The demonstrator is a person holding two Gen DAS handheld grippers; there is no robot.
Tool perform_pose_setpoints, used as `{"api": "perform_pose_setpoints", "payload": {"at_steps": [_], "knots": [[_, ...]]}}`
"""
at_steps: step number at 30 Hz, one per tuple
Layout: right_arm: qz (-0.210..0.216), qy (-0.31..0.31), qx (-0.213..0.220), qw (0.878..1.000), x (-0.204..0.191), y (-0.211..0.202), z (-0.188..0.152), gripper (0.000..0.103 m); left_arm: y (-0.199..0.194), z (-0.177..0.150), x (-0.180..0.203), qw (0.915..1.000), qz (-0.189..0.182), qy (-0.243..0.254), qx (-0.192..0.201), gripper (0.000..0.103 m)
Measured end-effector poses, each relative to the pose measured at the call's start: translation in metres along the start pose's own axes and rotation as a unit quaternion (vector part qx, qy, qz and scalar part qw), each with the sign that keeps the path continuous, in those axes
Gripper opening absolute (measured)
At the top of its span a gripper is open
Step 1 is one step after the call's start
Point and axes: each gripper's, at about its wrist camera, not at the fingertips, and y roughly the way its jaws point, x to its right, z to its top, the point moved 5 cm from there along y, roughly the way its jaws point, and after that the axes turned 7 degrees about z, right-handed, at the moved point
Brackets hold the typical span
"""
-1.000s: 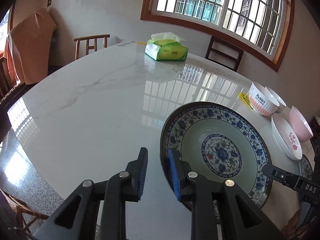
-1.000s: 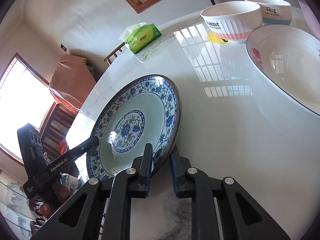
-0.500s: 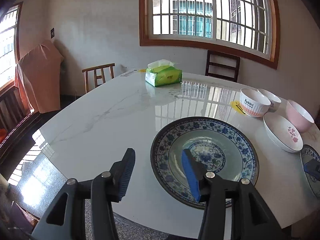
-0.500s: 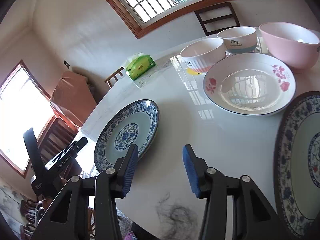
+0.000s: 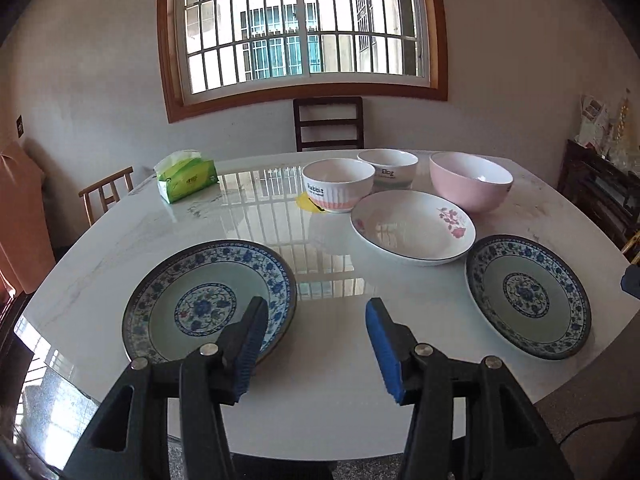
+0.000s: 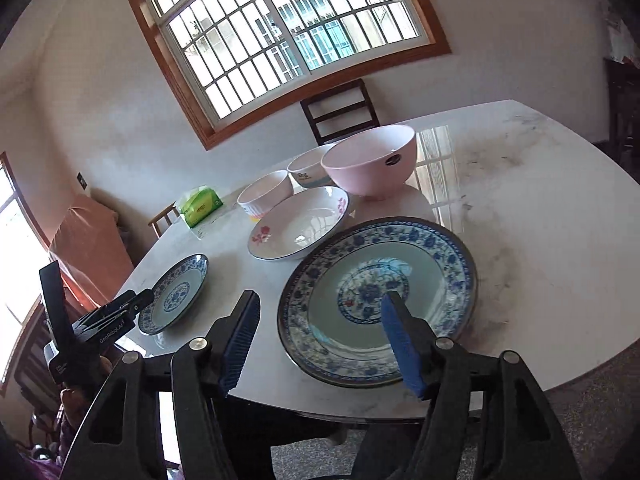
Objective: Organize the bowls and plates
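Two blue-patterned plates lie on the white marble table: one at the left (image 5: 208,300) and one at the right (image 5: 528,294). A white plate with pink flowers (image 5: 412,226) lies behind them. Behind it stand a striped white bowl (image 5: 338,184), a second white bowl (image 5: 387,164) and a pink bowl (image 5: 470,180). My left gripper (image 5: 314,344) is open and empty above the front edge, between the two blue plates. My right gripper (image 6: 318,340) is open and empty over the near rim of the right blue plate (image 6: 380,300). The left gripper also shows in the right wrist view (image 6: 132,304).
A green tissue pack (image 5: 186,176) lies at the table's back left. Chairs stand behind the table (image 5: 328,122) and at its left (image 5: 106,196). A dark cabinet (image 5: 600,188) is at the right wall. The table's front edge (image 5: 320,448) is close below my grippers.
Both grippers let go of the left blue plate, opened wide and pulled back. The plate now lies flat on the table. The right gripper moved over to the right blue plate.
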Motion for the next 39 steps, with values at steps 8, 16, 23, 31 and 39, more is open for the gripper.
{"api": "perform_pose_setpoints", "payload": {"at_steps": [8, 16, 23, 31, 39], "knots": [[-0.035, 0.039, 0.003, 0.999, 0.059, -0.019, -0.002, 0.068, 0.023, -0.004, 0.076, 0.9884, -0.128, 0.014, -0.081, 0.053], [-0.018, 0.075, -0.008, 0.997, 0.091, -0.005, -0.007, 0.069, 0.043, -0.002, 0.108, 0.9798, -0.161, 0.009, -0.118, 0.053], [0.004, 0.111, -0.024, 0.993, 0.113, 0.016, -0.006, 0.069, 0.068, -0.005, 0.112, 0.9604, -0.211, -0.030, -0.179, 0.053], [0.038, 0.132, -0.052, 0.989, 0.128, 0.047, 0.005, 0.069, 0.084, -0.003, 0.119, 0.9500, -0.228, -0.040, -0.210, 0.053], [0.072, 0.141, -0.081, 0.984, 0.131, 0.069, 0.007, 0.059, 0.098, -0.010, 0.113, 0.9308, -0.248, -0.096, -0.251, 0.052]]}}
